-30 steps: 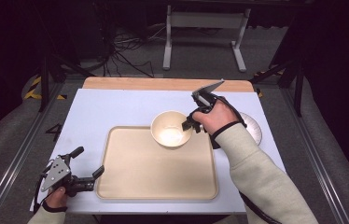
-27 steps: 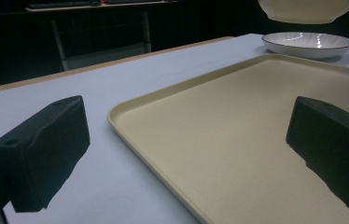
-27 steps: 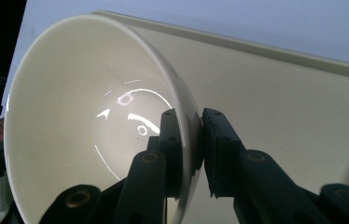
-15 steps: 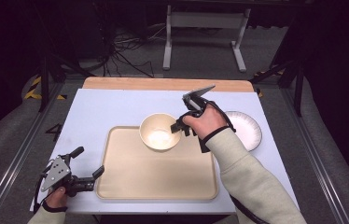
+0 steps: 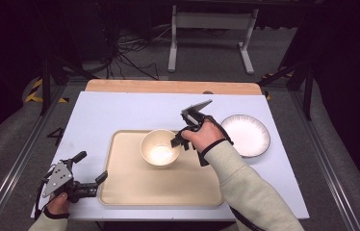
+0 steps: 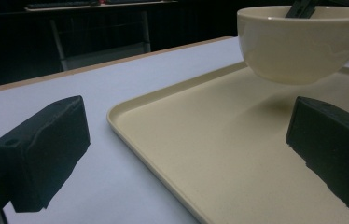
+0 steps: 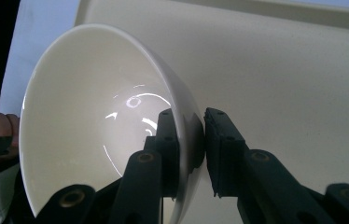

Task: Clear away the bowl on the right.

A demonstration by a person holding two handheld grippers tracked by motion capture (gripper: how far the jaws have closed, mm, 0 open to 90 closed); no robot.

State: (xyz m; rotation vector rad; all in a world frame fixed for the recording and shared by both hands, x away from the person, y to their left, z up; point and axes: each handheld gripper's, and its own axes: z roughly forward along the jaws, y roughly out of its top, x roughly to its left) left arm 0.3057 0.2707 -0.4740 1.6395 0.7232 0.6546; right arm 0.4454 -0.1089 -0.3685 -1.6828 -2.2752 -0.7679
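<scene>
1. The bowl [image 5: 160, 147] is held above the tray [image 5: 135, 192], its rim clamped by the right gripper [image 7: 191, 140].
2. The left gripper [image 5: 89, 175] is kept apart at the tray's near-left corner.

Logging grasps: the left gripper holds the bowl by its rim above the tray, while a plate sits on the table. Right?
Wrong gripper: the right gripper holds the bowl by its rim above the tray, as the right gripper view shows. The plate sits on the table.
</scene>
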